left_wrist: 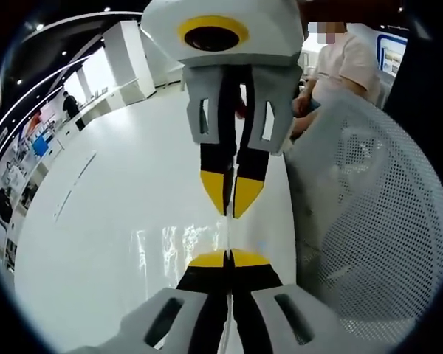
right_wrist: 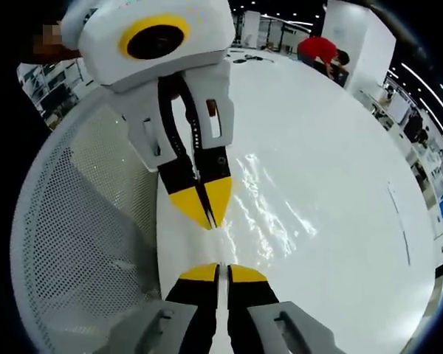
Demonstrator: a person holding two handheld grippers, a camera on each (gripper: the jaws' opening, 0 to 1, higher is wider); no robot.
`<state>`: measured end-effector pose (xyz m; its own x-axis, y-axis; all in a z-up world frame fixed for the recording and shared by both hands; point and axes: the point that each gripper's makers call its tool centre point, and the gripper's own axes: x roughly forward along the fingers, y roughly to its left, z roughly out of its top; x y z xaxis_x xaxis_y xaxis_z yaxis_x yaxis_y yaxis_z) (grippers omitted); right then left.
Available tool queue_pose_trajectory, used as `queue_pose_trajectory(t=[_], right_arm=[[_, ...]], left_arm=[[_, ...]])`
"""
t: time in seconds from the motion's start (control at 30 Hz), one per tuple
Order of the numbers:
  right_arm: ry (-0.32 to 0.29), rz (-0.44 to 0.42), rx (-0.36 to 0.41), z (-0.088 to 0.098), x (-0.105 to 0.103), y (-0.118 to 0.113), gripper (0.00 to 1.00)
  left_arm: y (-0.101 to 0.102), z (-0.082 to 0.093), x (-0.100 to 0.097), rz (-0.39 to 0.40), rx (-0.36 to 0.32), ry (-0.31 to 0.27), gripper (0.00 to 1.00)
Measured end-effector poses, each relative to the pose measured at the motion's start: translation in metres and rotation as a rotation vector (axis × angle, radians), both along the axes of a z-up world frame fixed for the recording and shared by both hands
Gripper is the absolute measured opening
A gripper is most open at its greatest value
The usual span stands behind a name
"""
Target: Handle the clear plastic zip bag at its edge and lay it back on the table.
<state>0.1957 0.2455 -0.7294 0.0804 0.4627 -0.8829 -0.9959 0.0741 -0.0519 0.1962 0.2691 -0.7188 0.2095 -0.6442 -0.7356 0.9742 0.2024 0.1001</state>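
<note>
The clear plastic zip bag (left_wrist: 173,247) hangs over the white table (left_wrist: 118,192), showing mostly as glints. Its thin edge runs between the two grippers, which face each other tip to tip. My left gripper (left_wrist: 227,257) is shut on that edge at the bottom of the left gripper view. The right gripper (left_wrist: 232,198) comes down from the top, also shut on the edge. In the right gripper view the bag (right_wrist: 269,210) shimmers to the right. There my right gripper (right_wrist: 222,273) pinches the edge, and the left gripper (right_wrist: 207,205) is opposite, closed.
A white perforated mesh chair (left_wrist: 369,214) stands close beside the table edge, also seen as the mesh chair (right_wrist: 81,221). A person in a pale shirt (left_wrist: 347,63) sits behind it. Another person in red (right_wrist: 321,50) bends over at the far side.
</note>
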Motion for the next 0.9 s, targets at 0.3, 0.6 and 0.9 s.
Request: queue_pose_trajectory(t=[0.3, 0.6, 0.9], right_arm=[[0.005, -0.030, -0.029, -0.003, 0.003, -0.015, 0.00], [0.002, -0.040, -0.026, -0.002, 0.003, -0.013, 0.00], [0.026, -0.058, 0.017, -0.001, -0.002, -0.014, 0.00]], left_arm=[[0.009, 0.000, 0.001, 0.016, 0.008, -0.013, 0.00], [0.013, 0.004, -0.001, 0.024, 0.004, -0.025, 0.00], [0.014, 0.011, -0.001, -0.010, -0.026, -0.125, 0.00]])
